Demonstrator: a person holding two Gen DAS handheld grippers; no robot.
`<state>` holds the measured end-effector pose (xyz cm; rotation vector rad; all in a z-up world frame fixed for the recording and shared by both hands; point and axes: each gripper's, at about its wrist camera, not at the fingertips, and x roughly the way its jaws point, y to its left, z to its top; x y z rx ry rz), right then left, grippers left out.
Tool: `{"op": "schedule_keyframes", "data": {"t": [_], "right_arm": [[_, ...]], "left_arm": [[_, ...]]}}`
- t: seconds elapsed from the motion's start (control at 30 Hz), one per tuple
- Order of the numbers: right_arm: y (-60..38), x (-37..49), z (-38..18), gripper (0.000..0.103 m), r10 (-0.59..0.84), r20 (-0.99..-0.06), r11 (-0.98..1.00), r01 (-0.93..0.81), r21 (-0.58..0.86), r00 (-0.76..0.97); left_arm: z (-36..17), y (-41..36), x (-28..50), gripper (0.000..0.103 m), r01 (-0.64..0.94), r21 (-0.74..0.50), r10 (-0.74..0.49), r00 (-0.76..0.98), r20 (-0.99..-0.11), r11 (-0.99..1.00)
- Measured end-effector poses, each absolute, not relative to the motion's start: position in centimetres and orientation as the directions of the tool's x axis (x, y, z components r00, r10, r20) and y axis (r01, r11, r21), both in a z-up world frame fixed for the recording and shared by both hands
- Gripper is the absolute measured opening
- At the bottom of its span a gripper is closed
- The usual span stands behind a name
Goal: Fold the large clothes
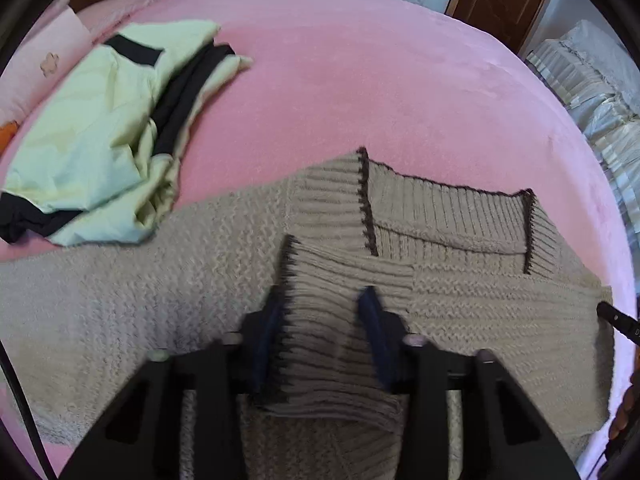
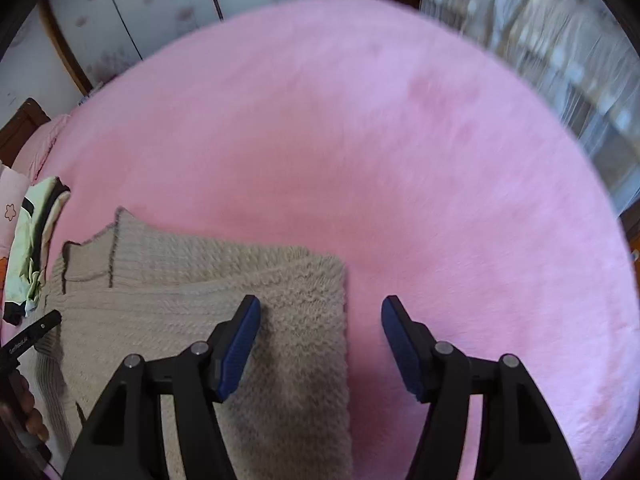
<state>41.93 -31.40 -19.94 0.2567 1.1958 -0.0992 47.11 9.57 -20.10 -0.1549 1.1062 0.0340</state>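
The beige knit sweater (image 1: pixel 460 216) lies flat on the pink bed (image 1: pixel 340 80), its ribbed hem toward the far edge, its long axis crosswise. The left gripper (image 1: pixel 324 336) stands spread around a ribbed cuff. The right gripper (image 2: pixel 320 344) is spread, straddling the sweater's right edge.

Sweater cuff (image 1: pixel 320 320) between gripper (image 1: pixel 326 336) fingers

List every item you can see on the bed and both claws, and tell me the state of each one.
Beige knit sweater: lying flat, partly folded, ribbed cuff laid over its body.
Pale green garment: folded, beside the sweater.
Pink bed cover: spread smooth.
Left claw: open, cuff between fingers.
Right claw: open, straddling sweater edge.
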Motion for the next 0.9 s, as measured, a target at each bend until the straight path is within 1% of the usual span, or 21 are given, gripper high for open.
{"op": "schedule_keyframes", "data": {"t": [0.03,0.1,0.13,0.2,0.23,0.3,0.33,0.4,0.43,0.47,0.5,0.53,0.57,0.6,0.67,0.73,0.83,0.87,0.9], "right_arm": [[-31.3,42.0,-20.0,0.014,0.042,-0.926,0.969,0.211,0.13,0.374],[-30.9,41.8,-20.1,0.013,-0.056,-0.911,0.974,0.223,0.04,0.409],[-30.9,41.9,-20.7,0.013,-0.07,-0.914,0.972,0.234,0.028,0.399],[-31.0,41.8,-21.0,0.015,-0.076,-0.914,0.97,0.244,0.025,0.398],[-30.9,41.5,-20.5,0.016,-0.085,-0.911,0.969,0.245,0.018,0.404],[-30.7,40.5,-18.8,0.023,-0.099,-0.9,0.968,0.249,0.011,0.424],[-30.4,39.6,-18.1,0.024,-0.108,-0.894,0.969,0.248,0.003,0.434],[-29.2,37.1,-15.3,0.027,-0.118,-0.858,0.978,0.21,-0.013,0.501],[-28.6,36.2,-14.5,0.029,-0.113,-0.845,0.981,0.191,-0.013,0.523],[-27.5,34.6,-13.2,0.031,-0.089,-0.825,0.988,0.155,-0.002,0.558],[-26.6,33.5,-12.7,0.031,-0.059,-0.815,0.992,0.128,0.019,0.577],[-25.4,32.6,-12.3,0.031,-0.022,-0.809,0.994,0.101,0.046,0.587],[-23.9,31.9,-12.1,0.031,0.02,-0.807,0.994,0.073,0.078,0.59],[-22.1,31.1,-12.3,0.031,0.065,-0.809,0.993,0.041,0.11,0.584],[-19.1,30.5,-13.7,0.031,0.1,-0.822,0.992,0.006,0.125,0.561],[-16.7,29.9,-15.9,0.031,0.106,-0.836,0.993,-0.02,0.113,0.538],[-16.0,30.0,-19.4,0.03,0.027,-0.869,0.999,0.001,0.032,0.494],[-16.7,29.7,-19.7,0.028,0.008,-0.861,1.0,0.013,0.017,0.508],[-17.8,29.2,-19.5,0.027,-0.013,-0.852,0.999,0.032,0.004,0.523]], "left_arm": [[-19.8,9.4,47.1,0.013,-0.099,-0.099,-0.042,0.467,-0.883,0.99],[-20.0,9.1,47.2,0.013,-0.102,-0.038,0.015,0.476,-0.879,0.994],[-20.7,9.0,47.2,0.013,-0.106,-0.004,0.046,0.463,-0.885,0.994],[-21.3,8.8,47.1,0.015,-0.12,0.014,0.067,0.449,-0.891,0.993],[-21.1,8.7,47.0,0.018,-0.123,0.023,0.077,0.455,-0.887,0.992],[-19.9,8.2,46.4,0.028,-0.124,0.065,0.115,0.452,-0.884,0.99],[-19.2,8.1,45.8,0.031,-0.114,0.093,0.135,0.455,-0.88,0.989],[-17.4,7.4,43.3,0.031,-0.081,0.135,0.158,0.506,-0.848,0.987],[-16.4,7.0,42.2,0.035,-0.071,0.137,0.154,0.532,-0.833,0.988],[-15.3,6.5,41.2,0.041,-0.061,0.12,0.134,0.558,-0.819,0.991],[-14.3,5.9,40.1,0.046,-0.047,0.086,0.097,0.58,-0.809,0.995],[-13.5,5.2,39.1,0.054,-0.034,0.045,0.056,0.597,-0.801,0.998],[-12.9,4.3,38.3,0.057,-0.022,0.008,0.02,0.611,-0.791,1.0],[-12.7,3.6,37.6,0.057,-0.02,-0.011,0.003,0.615,-0.789,1.0],[-13.3,2.1,37.2,0.057,-0.022,-0.035,-0.015,0.601,-0.799,0.999],[-15.1,0.6,37.2,0.057,-0.025,-0.03,-0.01,0.56,-0.828,0.999],[-18.3,-0.5,37.7,0.057,-0.061,0.05,0.075,0.513,-0.855,0.997],[-19.4,-0.3,37.8,0.057,-0.073,0.08,0.106,0.495,-0.862,0.994],[-20.5,0.3,38.0,0.059,-0.079,0.088,0.115,0.48,-0.87,0.993]]}}
